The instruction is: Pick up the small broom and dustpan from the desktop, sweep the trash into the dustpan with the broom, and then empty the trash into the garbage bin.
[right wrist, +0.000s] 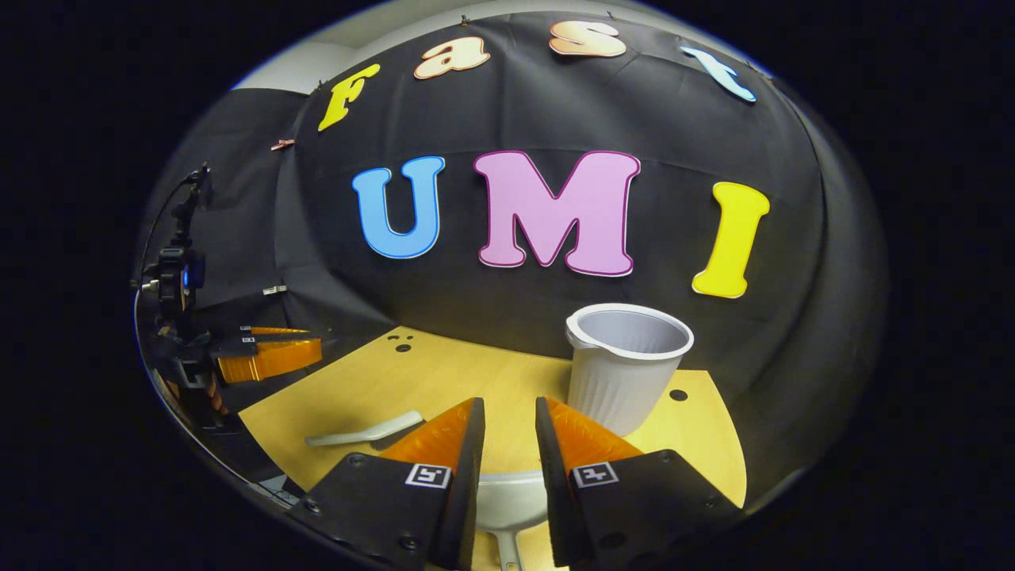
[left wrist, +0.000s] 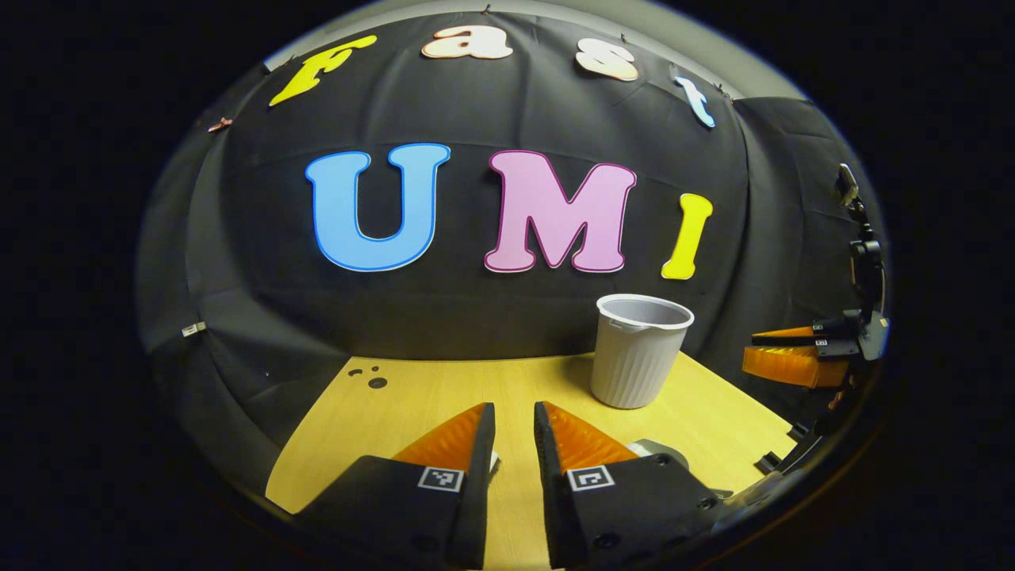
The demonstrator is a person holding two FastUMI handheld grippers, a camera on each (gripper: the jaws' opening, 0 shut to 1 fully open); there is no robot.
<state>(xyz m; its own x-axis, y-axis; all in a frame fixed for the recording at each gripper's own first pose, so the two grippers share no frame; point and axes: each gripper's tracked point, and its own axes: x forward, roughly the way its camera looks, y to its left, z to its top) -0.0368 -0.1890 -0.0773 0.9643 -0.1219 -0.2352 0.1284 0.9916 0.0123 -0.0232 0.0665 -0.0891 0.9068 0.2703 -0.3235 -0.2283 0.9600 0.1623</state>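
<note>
Dustpan [right wrist: 507, 500] under right claw [right wrist: 507, 432] | left claw [left wrist: 514, 432] parted, low over desk [left wrist: 444, 388]

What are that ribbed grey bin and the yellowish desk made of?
The bin looks like moulded plastic, matte pale grey: thin rolled rim and even vertical ribs. The desk looks like wood or wood-look laminate with a smooth, faintly glossy finish; faint grain lines show, but solid wood or veneer cannot be told apart.

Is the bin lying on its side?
No, the bin stands upright on the desk, open mouth up.
</note>
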